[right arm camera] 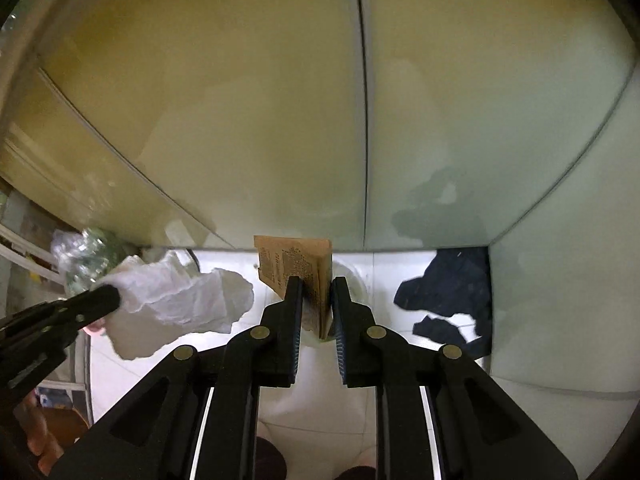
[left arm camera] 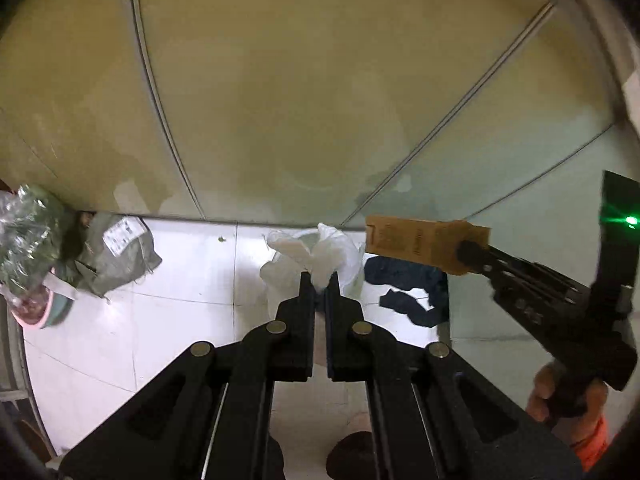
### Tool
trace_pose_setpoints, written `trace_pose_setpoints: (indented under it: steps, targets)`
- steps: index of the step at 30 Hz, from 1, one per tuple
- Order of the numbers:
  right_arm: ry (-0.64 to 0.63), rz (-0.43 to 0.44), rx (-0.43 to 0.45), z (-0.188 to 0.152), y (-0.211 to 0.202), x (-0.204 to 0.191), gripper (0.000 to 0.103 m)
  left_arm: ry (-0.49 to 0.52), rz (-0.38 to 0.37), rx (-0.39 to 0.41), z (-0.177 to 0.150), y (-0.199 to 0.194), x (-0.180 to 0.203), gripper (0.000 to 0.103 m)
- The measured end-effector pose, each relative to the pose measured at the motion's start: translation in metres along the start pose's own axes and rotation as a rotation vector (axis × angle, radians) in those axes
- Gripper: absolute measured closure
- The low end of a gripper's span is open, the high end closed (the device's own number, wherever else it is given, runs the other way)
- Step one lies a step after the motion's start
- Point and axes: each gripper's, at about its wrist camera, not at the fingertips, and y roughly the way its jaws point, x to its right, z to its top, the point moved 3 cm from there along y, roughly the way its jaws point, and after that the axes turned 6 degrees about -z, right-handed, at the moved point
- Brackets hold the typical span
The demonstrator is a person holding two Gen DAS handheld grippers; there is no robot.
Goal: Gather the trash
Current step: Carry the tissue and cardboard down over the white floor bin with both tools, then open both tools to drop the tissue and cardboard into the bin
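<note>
My left gripper (left arm camera: 319, 280) is shut on a crumpled white tissue (left arm camera: 316, 254) and holds it above the white tiled floor. The tissue (right arm camera: 176, 300) also shows at the left of the right wrist view, pinched by the left gripper (right arm camera: 114, 294). My right gripper (right arm camera: 316, 286) is shut on a flat brown paper packet (right arm camera: 298, 268) with printed text. In the left wrist view the packet (left arm camera: 424, 240) sits at the right gripper's tips (left arm camera: 468, 254), level with the tissue and just right of it.
A grey parcel bag with a label (left arm camera: 116, 258) and a crinkled clear-green plastic bag (left arm camera: 28, 232) lie on the floor at left. Dark blue cloth (right arm camera: 452, 292) lies at the right by the wall. A cream cabinet front (left arm camera: 280, 100) stands ahead.
</note>
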Motion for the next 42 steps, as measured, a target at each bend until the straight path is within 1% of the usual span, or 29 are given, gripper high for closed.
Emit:
trace_pose_setpoints:
  steps: [2, 3, 4, 6, 8, 10, 12, 14, 17, 18, 19, 20, 21, 22, 23, 24, 27, 30, 33, 35, 39, 42]
  targets:
    - [0.0, 0.003, -0.027, -0.005, 0.032, -0.003, 0.087, -0.004, 0.0, -0.021, -0.005, 0.024, -0.007, 0.1]
    - [-0.001, 0.009, -0.044, -0.007, 0.046, -0.005, 0.084, -0.004, 0.002, -0.03, -0.006, 0.033, -0.009, 0.1]
    - [0.001, 0.013, -0.058, -0.007, 0.054, -0.006, 0.083, -0.004, 0.002, -0.038, -0.007, 0.041, -0.011, 0.1]
    - [0.027, 0.054, -0.101, -0.009, 0.077, -0.006, 0.081, -0.004, -0.001, -0.052, -0.006, 0.053, -0.013, 0.1]
    - [0.053, 0.087, -0.136, -0.007, 0.088, -0.004, 0.076, -0.002, -0.007, -0.069, -0.004, 0.065, -0.014, 0.1]
    - [0.07, 0.092, -0.142, -0.006, 0.089, 0.001, 0.073, 0.003, -0.015, -0.085, -0.002, 0.075, -0.011, 0.1]
    - [0.064, 0.095, -0.139, -0.004, 0.087, 0.004, 0.073, 0.009, -0.019, -0.097, 0.002, 0.083, -0.006, 0.1]
    - [0.056, 0.072, -0.125, 0.0, 0.08, 0.01, 0.072, 0.015, -0.026, -0.107, 0.008, 0.091, 0.0, 0.1]
    - [0.046, 0.051, -0.11, 0.006, 0.073, 0.016, 0.068, 0.021, -0.033, -0.116, 0.016, 0.101, 0.008, 0.1]
    - [0.047, 0.047, -0.105, 0.008, 0.073, 0.02, 0.067, 0.023, -0.038, -0.119, 0.018, 0.103, 0.011, 0.095]
    - [0.051, 0.045, -0.098, 0.01, 0.069, 0.024, 0.067, 0.027, -0.047, -0.129, 0.02, 0.105, 0.015, 0.082]
    - [0.057, 0.042, -0.092, 0.013, 0.065, 0.027, 0.067, 0.029, -0.047, -0.138, 0.021, 0.107, 0.016, 0.076]
    - [0.065, 0.038, -0.087, 0.015, 0.061, 0.03, 0.066, 0.03, -0.044, -0.146, 0.022, 0.108, 0.017, 0.065]
    - [0.074, 0.037, -0.08, 0.017, 0.057, 0.033, 0.064, 0.032, -0.039, -0.149, 0.023, 0.106, 0.021, 0.06]
    - [0.082, 0.037, -0.073, 0.018, 0.053, 0.035, 0.061, 0.038, -0.038, -0.15, 0.023, 0.103, 0.024, 0.059]
    - [0.086, 0.033, -0.067, 0.02, 0.049, 0.037, 0.06, 0.044, -0.037, -0.154, 0.023, 0.101, 0.026, 0.059]
    - [0.091, 0.034, -0.05, 0.025, 0.032, 0.038, 0.059, 0.065, -0.028, -0.171, 0.024, 0.088, 0.035, 0.059]
    - [0.097, 0.041, -0.042, 0.031, 0.013, 0.037, 0.059, 0.081, -0.022, -0.167, 0.026, 0.06, 0.046, 0.059]
    - [0.099, 0.047, -0.03, 0.039, -0.013, 0.036, 0.059, 0.097, -0.008, -0.147, 0.032, 0.027, 0.053, 0.059]
    - [0.098, 0.047, -0.018, 0.044, -0.034, 0.034, 0.059, 0.103, -0.002, -0.124, 0.039, -0.003, 0.059, 0.059]
    - [0.09, 0.051, 0.007, 0.055, -0.086, 0.028, 0.059, 0.099, -0.013, -0.07, 0.056, -0.067, 0.073, 0.059]
    - [0.087, 0.049, 0.03, 0.063, -0.125, 0.021, 0.059, 0.11, -0.012, -0.02, 0.072, -0.123, 0.086, 0.059]
